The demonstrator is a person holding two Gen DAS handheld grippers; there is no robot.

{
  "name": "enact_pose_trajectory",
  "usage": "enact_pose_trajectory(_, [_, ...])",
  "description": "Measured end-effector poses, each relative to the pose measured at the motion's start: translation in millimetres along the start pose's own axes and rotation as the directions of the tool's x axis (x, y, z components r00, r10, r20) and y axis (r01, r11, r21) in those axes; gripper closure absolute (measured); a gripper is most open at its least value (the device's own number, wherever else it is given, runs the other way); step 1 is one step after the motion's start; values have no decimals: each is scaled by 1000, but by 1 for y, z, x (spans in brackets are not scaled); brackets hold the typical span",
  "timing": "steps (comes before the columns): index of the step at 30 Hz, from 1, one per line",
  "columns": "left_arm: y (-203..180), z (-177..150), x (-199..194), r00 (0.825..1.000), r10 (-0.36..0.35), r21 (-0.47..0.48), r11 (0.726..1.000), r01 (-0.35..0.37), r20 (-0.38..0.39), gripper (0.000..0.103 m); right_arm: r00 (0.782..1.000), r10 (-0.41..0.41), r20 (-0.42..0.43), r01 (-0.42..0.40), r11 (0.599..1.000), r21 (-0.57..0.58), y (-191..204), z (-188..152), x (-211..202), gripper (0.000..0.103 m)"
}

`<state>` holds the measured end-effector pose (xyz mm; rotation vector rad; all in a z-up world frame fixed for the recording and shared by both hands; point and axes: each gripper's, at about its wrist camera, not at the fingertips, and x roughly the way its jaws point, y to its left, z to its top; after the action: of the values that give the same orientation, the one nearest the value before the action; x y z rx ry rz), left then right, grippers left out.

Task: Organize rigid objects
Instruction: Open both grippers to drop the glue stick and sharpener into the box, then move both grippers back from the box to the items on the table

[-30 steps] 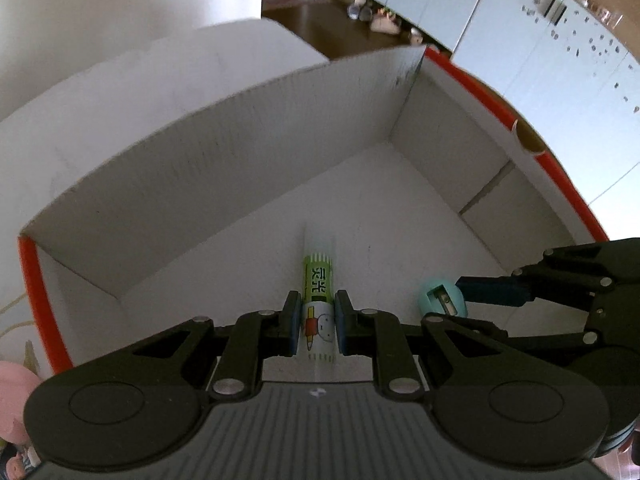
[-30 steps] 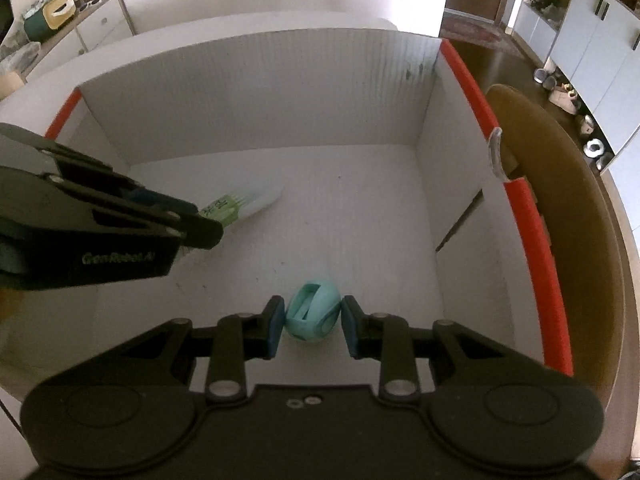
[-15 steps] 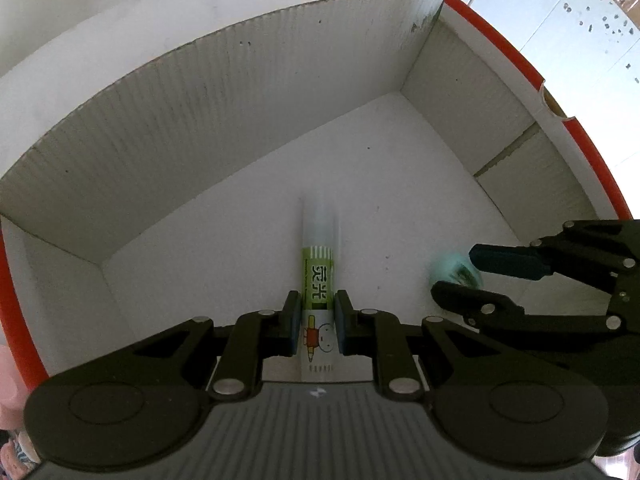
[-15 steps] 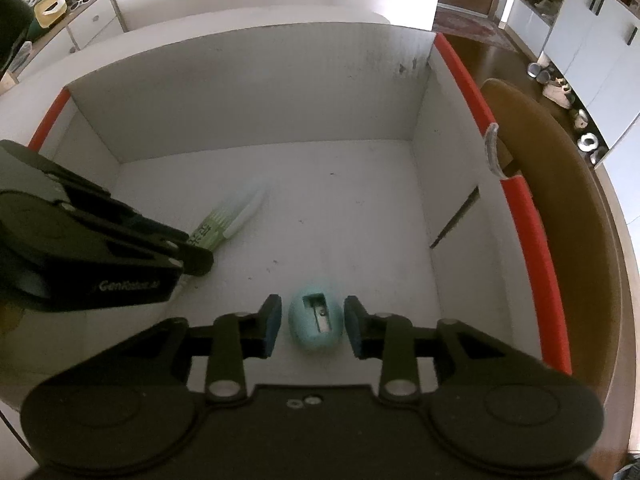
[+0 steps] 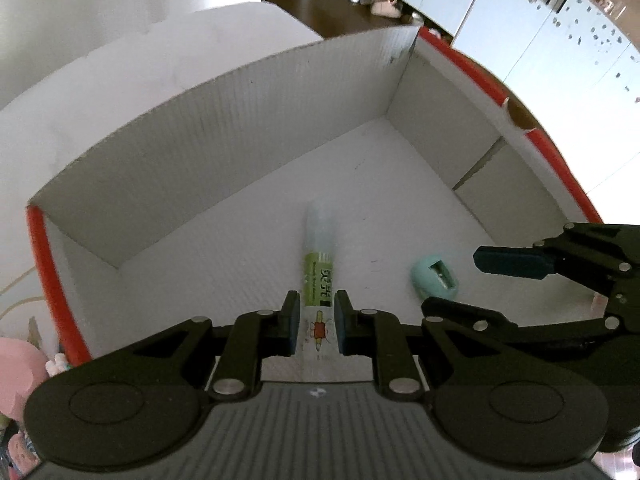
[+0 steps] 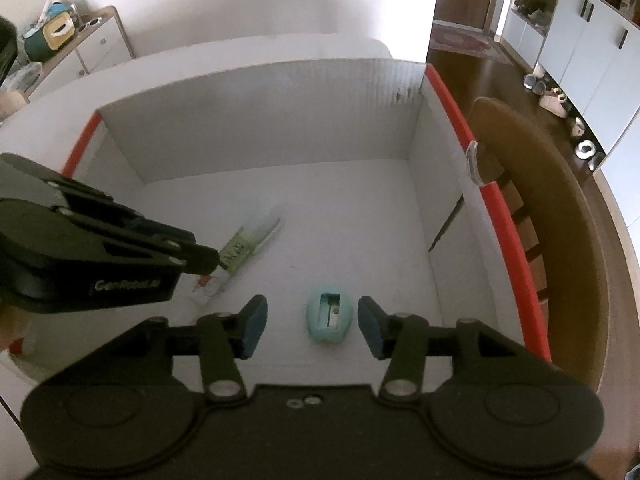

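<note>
The left tongs (image 5: 316, 322) sit close on either side of the glue stick (image 5: 319, 276), seemingly clamped on it, though contact is hard to confirm. The right tongs (image 6: 312, 326) are spread wide, clear of the teal pencil sharpener (image 6: 329, 315) lying between them. Both items rest on the floor of the white cardboard box (image 6: 256, 120) with its red rim.
</note>
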<state>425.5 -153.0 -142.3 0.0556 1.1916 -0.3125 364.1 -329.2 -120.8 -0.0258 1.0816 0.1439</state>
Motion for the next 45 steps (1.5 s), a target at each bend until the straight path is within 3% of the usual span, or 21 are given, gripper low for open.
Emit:
enact_pose_trajectory(11, [8, -20, -51, 987, -56, -9, 998, 58, 153, 86, 994, 29, 109, -31, 999, 13, 17, -13, -49, 42])
enact_pose_trajectory(21, [15, -54, -109, 950, -71, 17, 997, 69, 306, 86, 976, 84, 203, -92, 995, 34, 38, -26, -92, 32])
enact_pose_trajectory(26, [25, -75, -132, 935, -99, 26, 995, 96, 342, 86, 965, 102, 243, -112, 993, 31, 56, -31, -107, 28])
enact_pose_trajectory(34, [45, -115, -172, 903, -75, 54, 997, 58, 424, 86, 944, 115, 310, -124, 992, 10, 98, -39, -123, 21])
enact_pose_trajectory(37, [57, -130, -184, 893, -61, 34, 998, 52, 446, 85, 934, 131, 333, -137, 991, -6, 116, -43, -127, 18])
enact_pose_trajectory(41, [78, -154, -198, 879, -35, -2, 999, 41, 476, 74, 922, 146, 359, -137, 989, -50, 144, -48, -133, 17])
enact_pose_trajectory(45, [103, -175, -209, 870, -2, -40, 999, 25, 493, 74, 913, 167, 373, -148, 986, -78, 172, -53, -134, 17])
